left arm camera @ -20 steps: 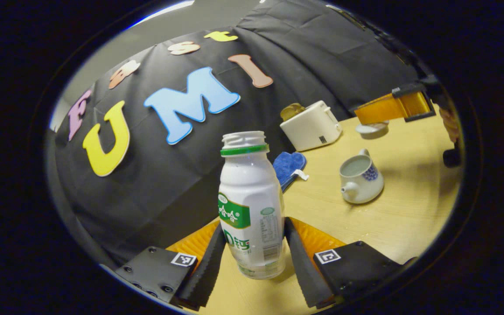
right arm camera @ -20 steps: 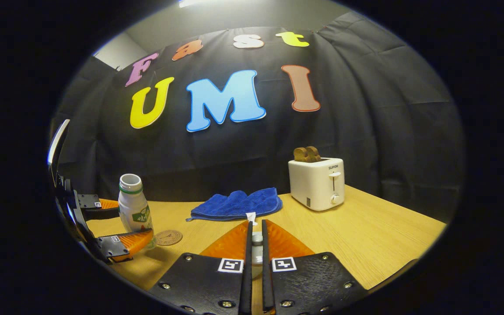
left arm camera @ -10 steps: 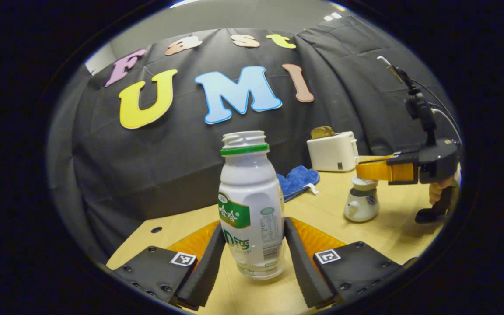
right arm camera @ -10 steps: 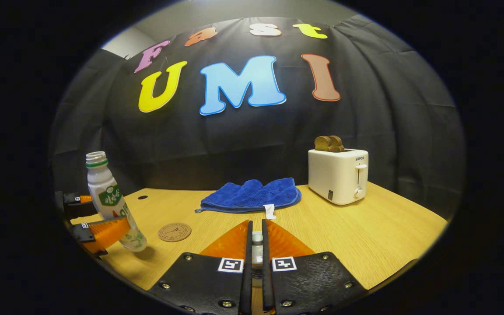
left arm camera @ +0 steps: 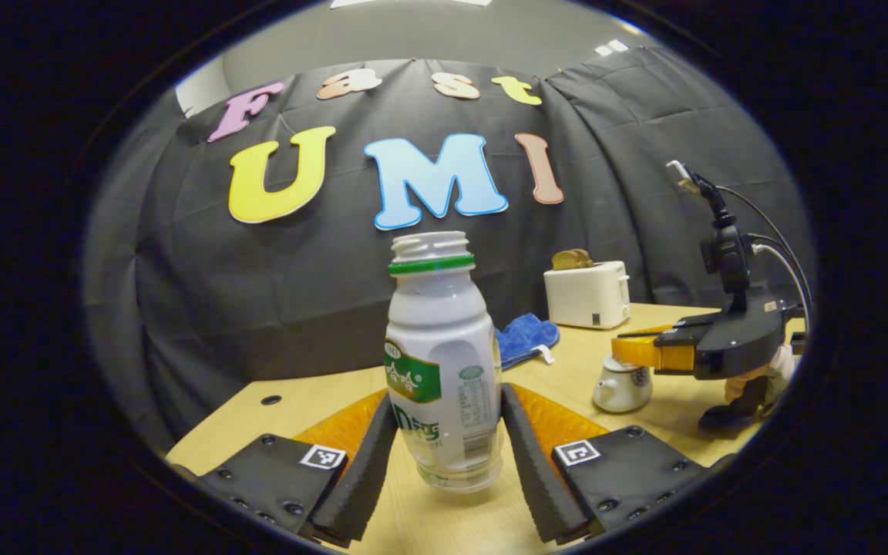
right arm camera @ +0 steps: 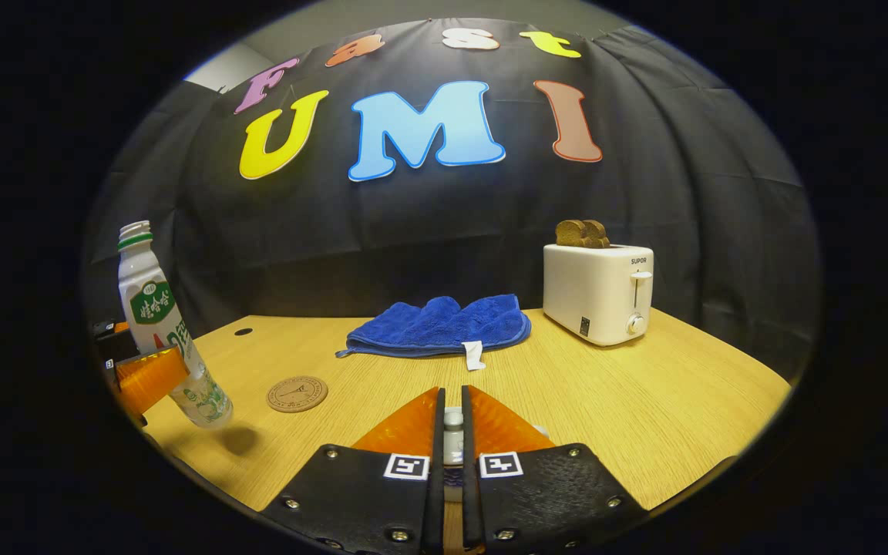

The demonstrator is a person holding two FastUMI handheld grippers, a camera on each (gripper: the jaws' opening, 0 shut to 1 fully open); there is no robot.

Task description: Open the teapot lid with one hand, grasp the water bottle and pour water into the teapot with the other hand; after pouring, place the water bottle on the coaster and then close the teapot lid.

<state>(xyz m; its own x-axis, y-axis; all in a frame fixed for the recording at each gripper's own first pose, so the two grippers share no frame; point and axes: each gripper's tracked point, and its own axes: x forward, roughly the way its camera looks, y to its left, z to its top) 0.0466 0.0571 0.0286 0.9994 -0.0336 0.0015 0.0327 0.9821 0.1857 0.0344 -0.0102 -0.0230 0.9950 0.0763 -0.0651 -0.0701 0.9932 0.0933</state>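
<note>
The wooden worktop [right arm camera: 644,401] carries everything, with a white toaster [right arm camera: 597,293] at its far right holding two browned slices of bread [right arm camera: 581,233] in its slots, and a crumpled blue cloth [right arm camera: 438,327] lying to the left of it by the booth wall. The water bottle [left arm camera: 442,362] is white plastic with a green ring under its threaded, uncapped neck and a green label band across its body; its clear base shows at the bottom. The left gripper [left arm camera: 448,432] has both fingers pressed against the lower sides of the bottle. In the right gripper view the bottle [right arm camera: 163,327] leans with its neck tilted to the left and its base off the wood, a shadow lying beneath it just left of the coaster. The small white teapot [left arm camera: 623,385], marked with a blue pattern, stands on the worktop to the right in the left gripper view, its spout facing left. The right gripper [left arm camera: 633,351] sits directly over its top, fingers closed on the knob of the teapot lid [right arm camera: 452,432], which shows as a thin pale sliver between them. The round brown coaster [right arm camera: 297,393] lies flat and bare.
</note>
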